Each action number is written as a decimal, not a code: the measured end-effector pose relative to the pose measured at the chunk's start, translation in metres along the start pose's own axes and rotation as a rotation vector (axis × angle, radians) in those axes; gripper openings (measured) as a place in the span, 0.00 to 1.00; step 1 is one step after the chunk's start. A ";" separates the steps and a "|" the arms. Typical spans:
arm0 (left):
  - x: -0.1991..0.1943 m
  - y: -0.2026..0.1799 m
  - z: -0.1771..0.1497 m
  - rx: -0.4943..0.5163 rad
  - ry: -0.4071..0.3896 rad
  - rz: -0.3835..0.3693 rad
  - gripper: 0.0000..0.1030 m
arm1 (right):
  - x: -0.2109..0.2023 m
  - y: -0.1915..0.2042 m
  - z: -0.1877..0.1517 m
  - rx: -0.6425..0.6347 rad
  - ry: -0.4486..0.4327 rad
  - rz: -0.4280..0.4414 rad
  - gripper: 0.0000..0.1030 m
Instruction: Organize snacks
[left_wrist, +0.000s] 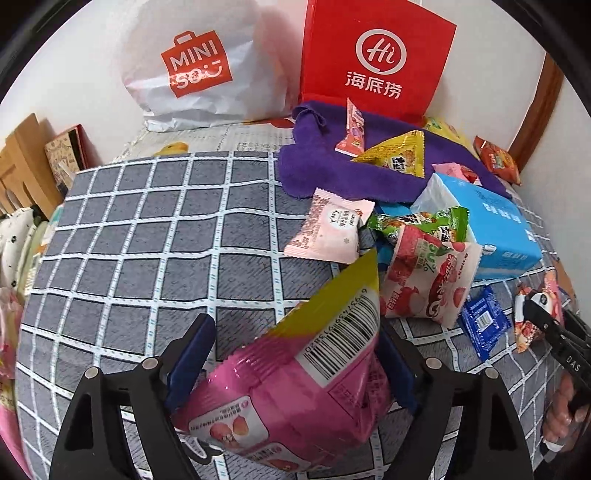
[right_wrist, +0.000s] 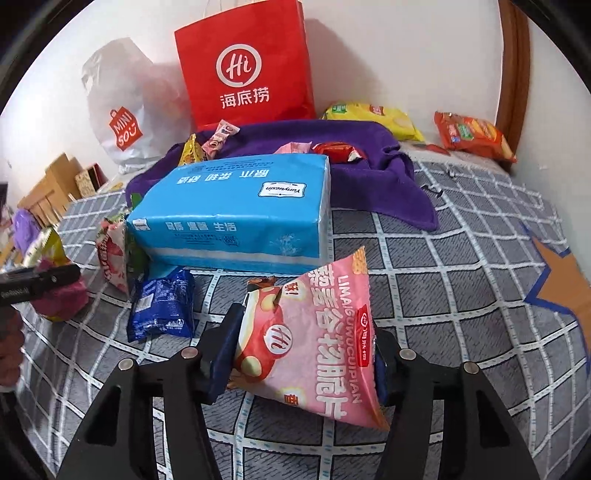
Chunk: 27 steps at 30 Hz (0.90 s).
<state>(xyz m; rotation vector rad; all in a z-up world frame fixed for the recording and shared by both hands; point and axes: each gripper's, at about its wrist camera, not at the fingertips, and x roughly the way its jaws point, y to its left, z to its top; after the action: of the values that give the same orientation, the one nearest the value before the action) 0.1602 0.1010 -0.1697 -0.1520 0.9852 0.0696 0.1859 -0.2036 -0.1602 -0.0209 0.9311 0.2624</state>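
A pink and yellow snack bag (left_wrist: 295, 384) lies on the grey checked tablecloth (left_wrist: 147, 240), between the fingers of my left gripper (left_wrist: 293, 328). Its jaws stand wide, and cloth shows between the left fingertip (left_wrist: 199, 332) and the bag. My right gripper (right_wrist: 306, 325) is shut on a pink crisps bag (right_wrist: 321, 339), held tilted just above the cloth. In the left wrist view the right gripper (left_wrist: 546, 321) sits at the far right. The right wrist view shows the left gripper (right_wrist: 48, 280) at the far left.
A blue tissue pack (right_wrist: 236, 210) lies mid-table with a purple cloth (right_wrist: 369, 177) behind it. Several small snack packs lie around it, such as a blue packet (right_wrist: 162, 306) and a strawberry packet (left_wrist: 424, 280). A red paper bag (right_wrist: 243, 66) and a white plastic bag (left_wrist: 192, 66) stand against the wall.
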 end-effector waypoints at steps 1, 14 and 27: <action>0.002 0.000 0.000 -0.006 0.005 -0.008 0.81 | 0.001 -0.003 0.000 0.016 0.006 0.016 0.57; -0.002 -0.050 -0.002 0.093 -0.036 -0.109 0.55 | 0.000 0.000 0.004 -0.028 -0.024 -0.054 0.54; 0.011 -0.043 -0.012 -0.008 -0.102 -0.109 0.58 | 0.013 -0.013 0.004 0.049 0.032 0.018 0.55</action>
<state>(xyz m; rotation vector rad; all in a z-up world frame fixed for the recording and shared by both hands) 0.1613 0.0561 -0.1811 -0.2074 0.8733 -0.0182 0.1995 -0.2130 -0.1694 0.0280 0.9699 0.2562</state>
